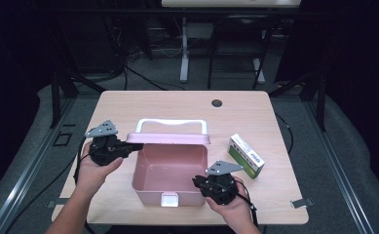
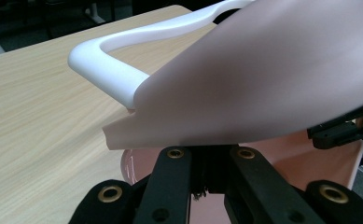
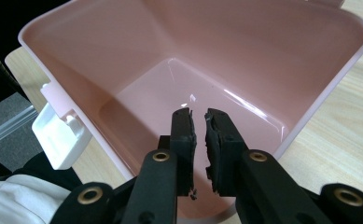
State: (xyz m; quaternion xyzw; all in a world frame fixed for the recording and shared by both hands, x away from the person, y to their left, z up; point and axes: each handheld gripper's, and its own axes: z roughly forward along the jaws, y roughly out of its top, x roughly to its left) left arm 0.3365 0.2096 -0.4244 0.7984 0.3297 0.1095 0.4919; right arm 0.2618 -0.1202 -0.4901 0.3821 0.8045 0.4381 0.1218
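Pink storage box [image 1: 170,168] sits open on the wooden table [image 1: 128,105], between my two grippers, its hollow bare inside. Its lid [image 1: 167,138] stands raised at the far side, with a white handle [image 1: 171,124] beyond it.

My left gripper [image 1: 128,147] reaches in from the left to the lid's left end. In the left gripper view the lid's pink edge [image 2: 244,93] lies right across the tips of my jaws and hides them, so I cannot tell whether they pinch it or only touch it. The white handle [image 2: 123,60] curves away ahead of those jaws and to their left.

My right gripper [image 1: 199,183] is at the box's near right corner, jaws pointing over the rim. In the right gripper view [image 3: 198,122] those jaws are nearly pressed together, with a thin slit between the pads and nothing in it. The box's floor [image 3: 179,107] lies just ahead of and below them; its white latch [image 3: 60,135] hangs on the outer wall to their left.

A green and white carton [image 1: 246,155] lies on the table beyond my right gripper, clear of the box.
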